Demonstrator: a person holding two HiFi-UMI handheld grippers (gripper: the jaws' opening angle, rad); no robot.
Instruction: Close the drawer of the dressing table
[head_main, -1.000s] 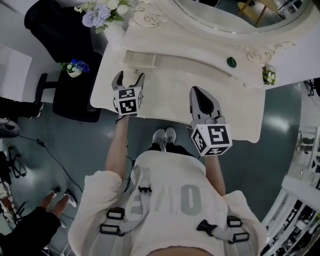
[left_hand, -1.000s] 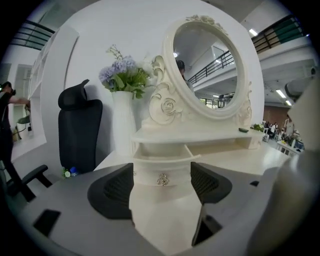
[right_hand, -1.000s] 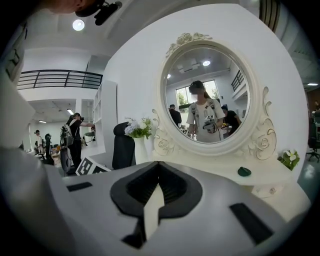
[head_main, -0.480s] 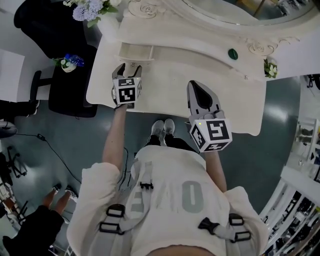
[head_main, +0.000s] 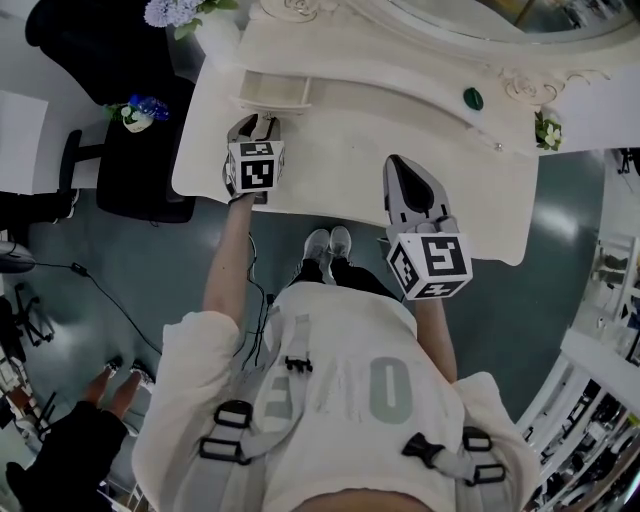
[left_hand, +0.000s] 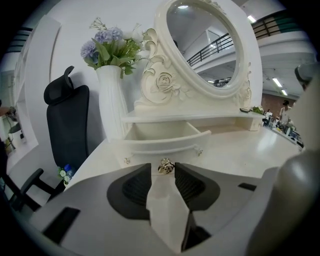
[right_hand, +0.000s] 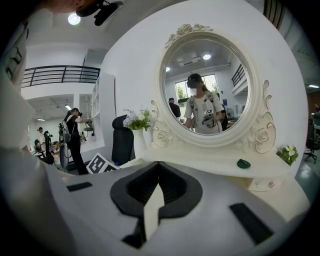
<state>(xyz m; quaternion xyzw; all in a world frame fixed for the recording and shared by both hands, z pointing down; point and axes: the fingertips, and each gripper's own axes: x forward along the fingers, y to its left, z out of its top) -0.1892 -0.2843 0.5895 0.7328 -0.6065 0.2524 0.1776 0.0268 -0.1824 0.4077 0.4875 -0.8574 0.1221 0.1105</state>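
The cream dressing table (head_main: 350, 135) has a small drawer (head_main: 272, 92) standing pulled out at its back left, empty inside (left_hand: 160, 134). A gold knob (left_hand: 166, 167) sits at the middle of the drawer's front. My left gripper (head_main: 257, 122) is right at that front; its jaws are closing, and the knob lies between the fingertips (left_hand: 162, 165) without the pads pressing on it. My right gripper (head_main: 398, 163) hovers over the tabletop's front right, shut with nothing in it (right_hand: 159, 166), pointing at the oval mirror (right_hand: 207, 85).
A white vase of flowers (left_hand: 111, 100) stands left of the drawer. A black office chair (head_main: 140, 170) is beside the table's left end. A green object (head_main: 473, 98) and a small flower pot (head_main: 547, 132) sit on the shelf at the right. Another person's feet (head_main: 115, 380) show bottom left.
My left gripper has come down to the drawer's front and its jaws have narrowed around the knob. The right gripper has stayed in place.
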